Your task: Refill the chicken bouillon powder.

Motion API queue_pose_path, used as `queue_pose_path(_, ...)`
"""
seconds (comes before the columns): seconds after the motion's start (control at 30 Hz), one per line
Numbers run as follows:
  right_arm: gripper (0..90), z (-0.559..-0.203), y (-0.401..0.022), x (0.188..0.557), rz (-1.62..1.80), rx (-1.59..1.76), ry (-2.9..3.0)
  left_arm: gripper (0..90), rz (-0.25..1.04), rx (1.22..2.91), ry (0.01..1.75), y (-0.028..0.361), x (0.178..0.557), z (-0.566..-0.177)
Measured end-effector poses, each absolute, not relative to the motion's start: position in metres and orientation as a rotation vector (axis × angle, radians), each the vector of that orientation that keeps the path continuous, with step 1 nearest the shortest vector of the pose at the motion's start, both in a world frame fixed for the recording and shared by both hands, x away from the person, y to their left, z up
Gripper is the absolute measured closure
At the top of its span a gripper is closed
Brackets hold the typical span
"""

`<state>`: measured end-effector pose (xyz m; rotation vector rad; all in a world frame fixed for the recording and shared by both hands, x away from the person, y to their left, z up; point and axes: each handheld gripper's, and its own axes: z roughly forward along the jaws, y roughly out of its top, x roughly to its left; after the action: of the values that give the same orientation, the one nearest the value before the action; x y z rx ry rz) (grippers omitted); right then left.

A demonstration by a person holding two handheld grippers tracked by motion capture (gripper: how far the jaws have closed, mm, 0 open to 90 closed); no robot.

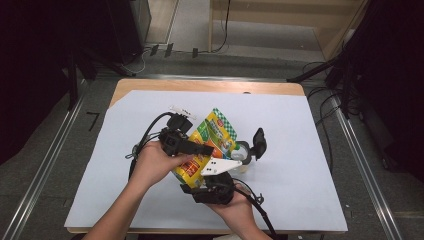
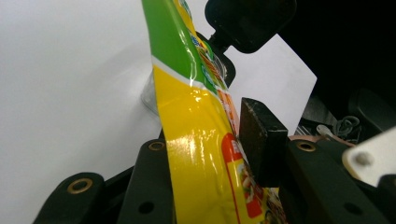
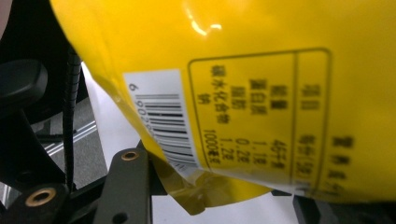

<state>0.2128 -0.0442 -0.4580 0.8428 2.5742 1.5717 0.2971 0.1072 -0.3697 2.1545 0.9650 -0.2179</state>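
A yellow and green snack pouch [image 1: 216,134] hangs above the white sheet between my two grippers. My left gripper [image 1: 204,150] comes in from the left and is shut on the pouch [image 2: 196,121] near its middle. One black pad [image 2: 261,140] presses on the printed face, and the other is hidden behind the pouch. My right gripper [image 1: 237,152] reaches up from below, under the pouch's lower end. One of its jaws stands clear of the pouch on the right. In the right gripper view the pouch's yellow back [image 3: 261,70] with its barcode hangs close over the jaws.
A white sheet [image 1: 300,130] covers the wooden table [image 1: 210,86]. A clear round thing [image 1: 243,150] sits by the right gripper's far jaw. Cables trail from both grippers toward the front edge. Dark stands and floor cables surround the table.
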Motion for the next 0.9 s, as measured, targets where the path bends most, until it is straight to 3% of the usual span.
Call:
queue_pose_path(0.33,53.9,-0.4591,-0.0409,0.2147,1.560,0.863,2.583,64.6,-0.185,2.162,0.995,0.1021,0.2958,-0.3702)
queue_pose_path(0.5,58.3,-0.4597,-0.0413,0.2160,1.558,0.882,2.579,61.6,-0.201,2.152,1.020,0.1005,0.2961,-0.3715)
queue_pose_path(0.9,60.2,-0.4588,-0.0468,0.2158,1.662,0.929,2.531,56.3,-0.204,2.153,0.938,0.1021,0.2929,-0.3656)
